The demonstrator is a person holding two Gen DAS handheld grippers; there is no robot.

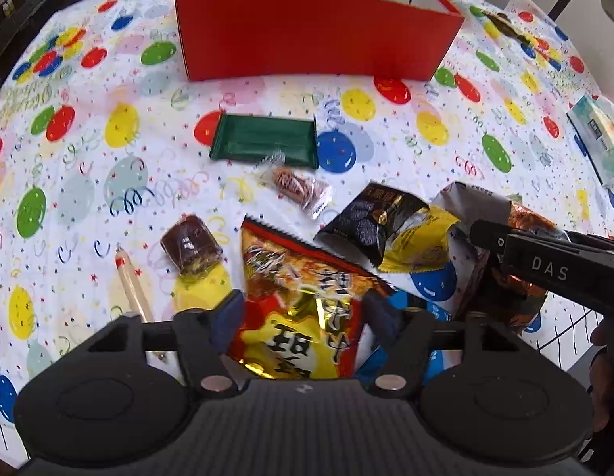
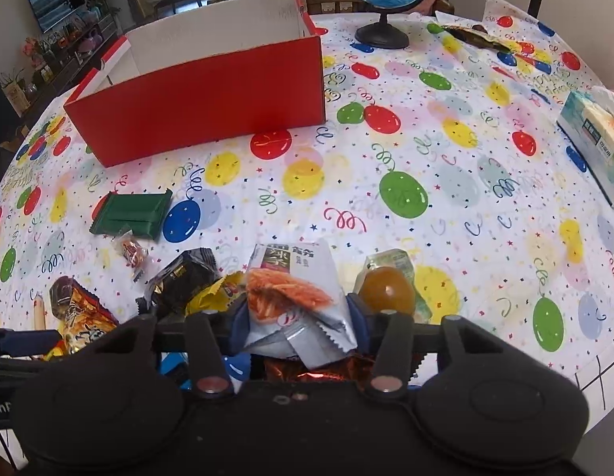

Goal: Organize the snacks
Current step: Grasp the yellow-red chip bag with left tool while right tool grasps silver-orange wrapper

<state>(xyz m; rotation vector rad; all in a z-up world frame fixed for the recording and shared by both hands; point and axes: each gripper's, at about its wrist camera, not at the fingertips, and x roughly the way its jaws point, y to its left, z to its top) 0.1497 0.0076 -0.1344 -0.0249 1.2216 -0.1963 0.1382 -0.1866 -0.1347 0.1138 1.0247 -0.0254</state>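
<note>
Two grippers down in the snack pile, each with a packet between its jaws.

On my left gripper [image 1: 303,309] the jaws sit half-closed against the sides of a red-and-gold snack bag [image 1: 307,301], near the table's front edge. My right gripper [image 2: 297,313] has its jaws narrowed onto a silver packet with orange sticks printed on it [image 2: 295,297], and the pads look pressed to its sides. Just beside that packet lies a brown jelly cup [image 2: 388,289]. A black cookie packet [image 1: 370,218] and a yellow wrapper [image 1: 418,238] lie between the two. Further in rest a green bar [image 1: 263,141], a clear-wrapped candy [image 1: 295,186] and a brown-wrapped cake [image 1: 192,244]. The red box [image 1: 315,35] stands open toward the far edge of the balloon tablecloth [image 2: 446,166].
</note>
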